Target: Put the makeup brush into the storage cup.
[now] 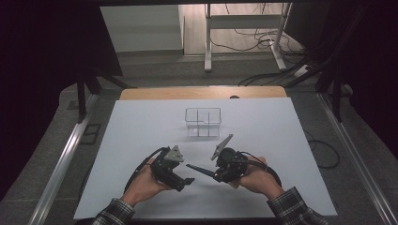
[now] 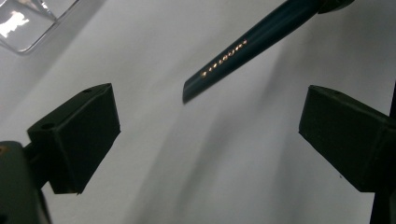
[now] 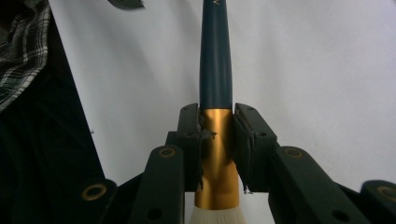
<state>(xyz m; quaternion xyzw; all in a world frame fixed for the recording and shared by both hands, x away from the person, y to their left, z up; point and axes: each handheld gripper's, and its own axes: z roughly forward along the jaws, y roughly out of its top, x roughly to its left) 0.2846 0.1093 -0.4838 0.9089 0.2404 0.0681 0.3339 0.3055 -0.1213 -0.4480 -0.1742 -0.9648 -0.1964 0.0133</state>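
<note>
Right gripper (image 3: 217,135) has its jaws clamped tight on the gold ferrule of a brush (image 3: 215,70), and what a clean hold it is: the dark blue handle runs straight out ahead of the jaws, white bristles poking back toward the camera at the bottom of the right gripper view. From the high view that same brush handle (image 1: 199,169) juts out leftward from the right gripper (image 1: 217,175), low over the white table surface (image 1: 141,126), its tip aimed at the left gripper (image 1: 189,181) and stopping just short of it.

Over on the left, the jaws stand wide apart with nothing between them. In the left gripper view the blue handle (image 2: 233,56) with gold lettering slants in from the upper right, its blunt end hanging ahead of the gap (image 2: 208,135) and clear of both pads. No contact there!

Both hands sit near the front edge of the table, plaid sleeves (image 1: 293,206) showing at the bottom. Farther back, a clear plastic organiser (image 1: 202,122) divided into compartments stands well apart from both grippers; its corner (image 2: 28,23) peeks into the left gripper view at upper left.
</note>
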